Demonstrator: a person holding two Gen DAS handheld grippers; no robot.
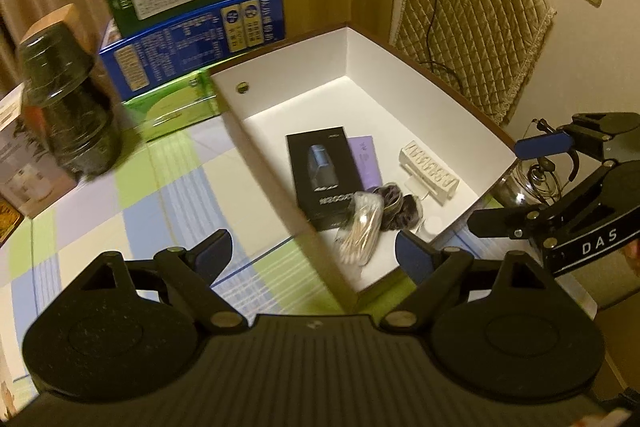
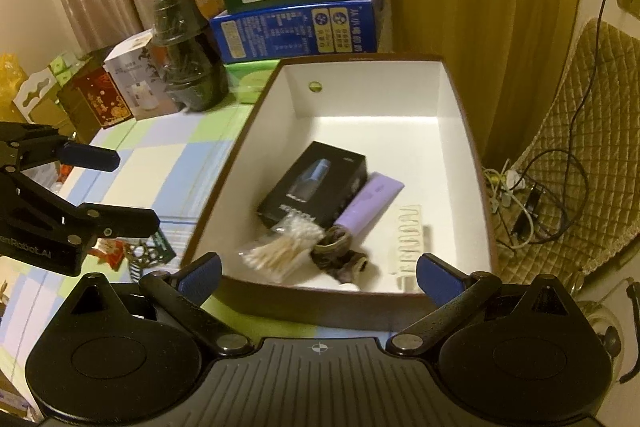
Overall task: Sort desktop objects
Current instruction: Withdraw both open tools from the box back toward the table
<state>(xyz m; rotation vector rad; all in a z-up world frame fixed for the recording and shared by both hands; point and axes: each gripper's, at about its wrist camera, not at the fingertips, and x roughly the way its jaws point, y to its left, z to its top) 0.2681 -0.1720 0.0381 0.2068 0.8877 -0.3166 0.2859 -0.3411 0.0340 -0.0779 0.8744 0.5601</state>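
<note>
**Both grippers empty above the filled box**

Left wrist view: you are holding the left gripper [image 1: 310,251] with its jaws spread wide and nothing between them, over the near corner of the white-lined, brown-walled cardboard box [image 1: 436,65]. The sorted things are lying clustered at the near end of that box: a black rectangular product carton [image 1: 320,173], a lilac tube [image 1: 366,163], a clear bag of cotton swabs [image 1: 360,231], dark hair ties [image 1: 400,207] and a white ridged plastic holder [image 1: 430,167]. They are probably bunching there because that end is closest to your reach. The right gripper [image 1: 516,187] is showing at the right edge, jaws apart and empty.

Right wrist view: you are pointing the right gripper [image 2: 318,273] down at the box's near wall [image 2: 320,307], fingers wide, holding nothing. The left gripper [image 2: 120,187] is hanging over the checked tablecloth [image 2: 160,163], beside the box. A colourful packet [image 2: 136,251] is lying on the cloth below it, outside the box, so in my judgement sorting may be unfinished.
</note>
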